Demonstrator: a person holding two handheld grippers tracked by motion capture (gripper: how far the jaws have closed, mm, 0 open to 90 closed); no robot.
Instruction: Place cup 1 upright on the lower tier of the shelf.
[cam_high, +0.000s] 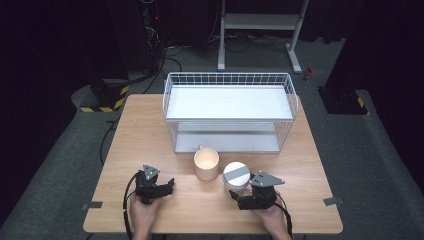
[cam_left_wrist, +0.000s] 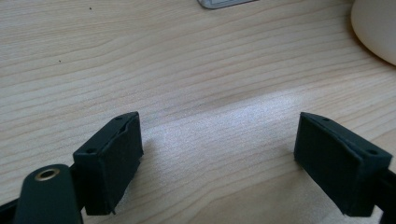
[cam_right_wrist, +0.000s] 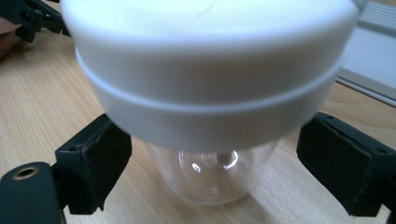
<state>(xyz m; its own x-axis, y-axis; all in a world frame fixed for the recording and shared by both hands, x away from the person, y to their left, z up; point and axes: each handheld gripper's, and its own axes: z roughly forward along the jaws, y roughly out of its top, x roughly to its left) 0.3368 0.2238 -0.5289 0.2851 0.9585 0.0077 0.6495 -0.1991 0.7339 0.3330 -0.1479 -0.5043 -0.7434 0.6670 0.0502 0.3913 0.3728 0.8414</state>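
A clear glass jar (cam_high: 236, 176) with a white lid stands on the wooden table (cam_high: 145, 135), just right of a cream mug (cam_high: 206, 163). My right gripper (cam_high: 239, 193) is at the jar from the near side. In the right gripper view the jar (cam_right_wrist: 210, 70) stands between the two black pads (cam_right_wrist: 95, 163), with a gap on each side of the glass; the right gripper (cam_right_wrist: 215, 172) is open. My left gripper (cam_high: 166, 187) rests low on the table left of the mug. It is open (cam_left_wrist: 219, 163) with bare wood between its pads, and the mug (cam_left_wrist: 376, 28) lies off to its upper right.
A white wire rack (cam_high: 230, 80) with two shelves stands at the back of the table, directly behind the mug and jar. Its lower shelf edge (cam_right_wrist: 373, 70) is close behind the jar. Bare wood runs along the left side and the front edge.
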